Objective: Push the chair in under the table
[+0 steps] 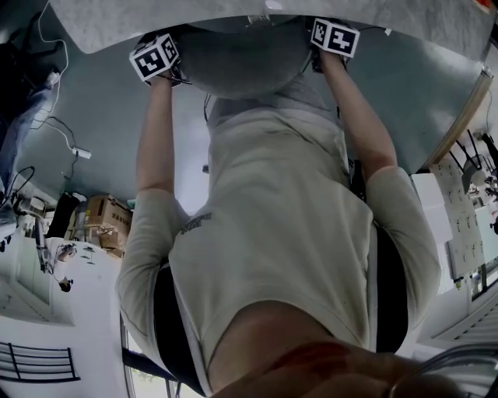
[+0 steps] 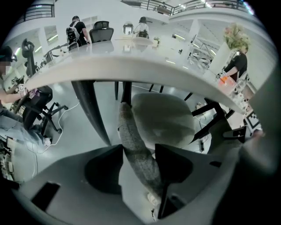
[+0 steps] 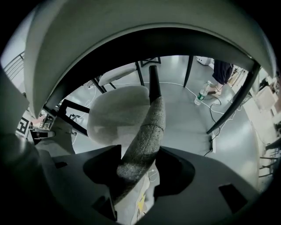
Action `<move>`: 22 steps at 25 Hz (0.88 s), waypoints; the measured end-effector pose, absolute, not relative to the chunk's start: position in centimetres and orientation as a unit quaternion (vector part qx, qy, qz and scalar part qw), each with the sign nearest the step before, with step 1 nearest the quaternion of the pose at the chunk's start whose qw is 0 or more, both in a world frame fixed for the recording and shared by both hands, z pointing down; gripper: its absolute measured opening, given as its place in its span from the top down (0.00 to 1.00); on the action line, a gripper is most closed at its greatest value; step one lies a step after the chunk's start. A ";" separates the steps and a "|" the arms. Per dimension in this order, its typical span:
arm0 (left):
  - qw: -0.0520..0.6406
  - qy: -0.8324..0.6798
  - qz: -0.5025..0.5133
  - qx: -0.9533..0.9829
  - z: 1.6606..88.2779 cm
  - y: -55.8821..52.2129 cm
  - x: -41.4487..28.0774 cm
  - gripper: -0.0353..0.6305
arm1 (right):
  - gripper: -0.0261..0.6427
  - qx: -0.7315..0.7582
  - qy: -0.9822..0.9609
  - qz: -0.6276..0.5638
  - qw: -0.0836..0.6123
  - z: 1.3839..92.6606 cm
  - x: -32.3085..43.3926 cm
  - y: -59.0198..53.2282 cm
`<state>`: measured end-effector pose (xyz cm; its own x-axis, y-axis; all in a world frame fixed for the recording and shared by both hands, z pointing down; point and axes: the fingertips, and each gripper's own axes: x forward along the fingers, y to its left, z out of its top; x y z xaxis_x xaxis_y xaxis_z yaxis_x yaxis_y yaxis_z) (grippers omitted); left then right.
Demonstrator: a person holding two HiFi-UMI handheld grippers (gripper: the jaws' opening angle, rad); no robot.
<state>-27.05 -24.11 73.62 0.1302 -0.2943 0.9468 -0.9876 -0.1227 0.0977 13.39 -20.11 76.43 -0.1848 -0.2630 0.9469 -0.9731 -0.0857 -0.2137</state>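
Observation:
The grey upholstered chair (image 1: pixel 233 62) stands tucked under the white table (image 1: pixel 233 19), its round seat (image 2: pixel 162 118) below the table edge (image 2: pixel 131 66). My left gripper (image 2: pixel 138 151) straddles the top edge of the fabric backrest (image 2: pixel 131 132); the jaws stand open, with a gap showing beside the fabric. My right gripper (image 3: pixel 138 154) straddles the same backrest (image 3: pixel 149 123) further along, also open, the seat (image 3: pixel 116 114) beyond it. In the head view only the marker cubes and the person's forearms show, and the jaws are hidden.
A dark slanted table leg (image 2: pixel 90 110) stands left of the chair. A bottle (image 3: pixel 202 94), cables and a power strip (image 3: pixel 213 143) lie on the grey floor. An office chair (image 2: pixel 39 105) stands left. Cardboard boxes (image 1: pixel 105 221) sit behind the person.

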 end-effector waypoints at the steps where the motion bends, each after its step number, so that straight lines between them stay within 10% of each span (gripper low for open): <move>1: 0.418 -0.516 0.412 0.624 73.1 -24.0 -27.1 0.60 | 0.59 0.533 -0.579 0.507 0.350 76.0 13.3 -20.1; 13: 0.405 -0.552 0.371 0.627 63.7 -22.8 -26.4 0.69 | 0.78 0.498 -0.652 0.442 0.363 66.3 12.1 -19.9; 22: 0.265 -0.601 0.270 0.704 49.8 -28.3 -24.9 0.82 | 0.85 0.522 -0.724 0.357 0.276 53.9 11.8 -25.8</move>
<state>-24.91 -28.26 49.79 0.1310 -0.7035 0.6986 -0.9895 -0.1366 0.0480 11.85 -25.75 53.94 -0.3029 -0.5586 0.7721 -0.9527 0.1996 -0.2294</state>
